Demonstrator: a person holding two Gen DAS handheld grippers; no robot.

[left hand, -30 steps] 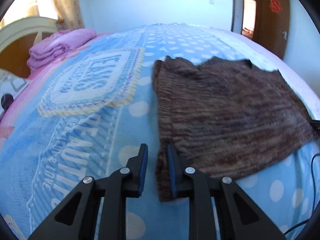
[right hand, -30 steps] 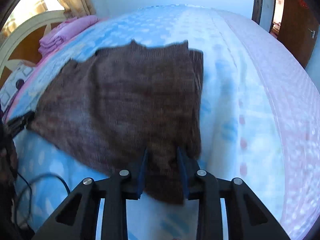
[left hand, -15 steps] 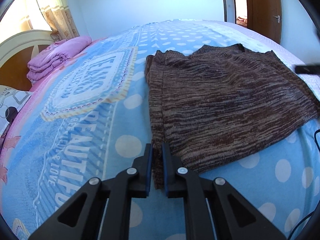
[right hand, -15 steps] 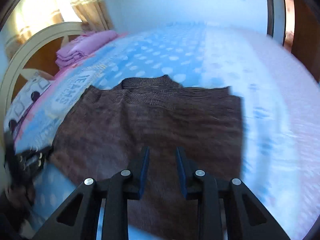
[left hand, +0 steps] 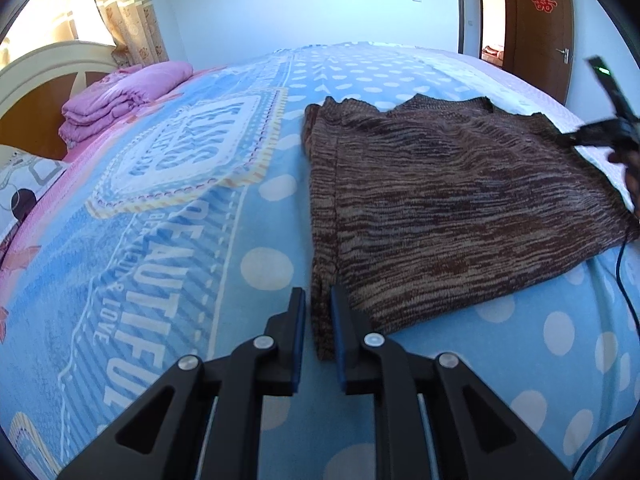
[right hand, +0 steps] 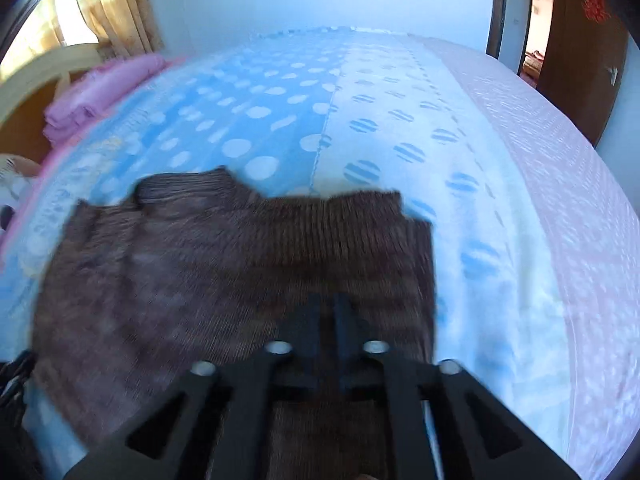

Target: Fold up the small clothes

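A brown knitted sweater (left hand: 448,208) lies spread flat on the blue polka-dot bedspread (left hand: 160,248). My left gripper (left hand: 318,308) is nearly shut, its jaws pinching the sweater's near left corner strip. In the right wrist view the sweater (right hand: 200,280) fills the lower half, blurred by motion. My right gripper (right hand: 327,312) hovers over the sweater's right part with its jaws nearly together; whether they pinch cloth is unclear. The right gripper's body also shows at the far right edge of the left wrist view (left hand: 612,128).
A folded pink blanket (left hand: 120,96) lies by the wooden headboard (left hand: 36,80) at the far left. A black cable (left hand: 624,280) runs over the bed's right side. A brown door (left hand: 536,28) stands open at the back right. The pink sheet (right hand: 560,180) covers the right.
The left gripper closed on the sweater's near left edge and stayed there. The right gripper's jaws narrowed and it moved forward over the sweater towards its far edge.
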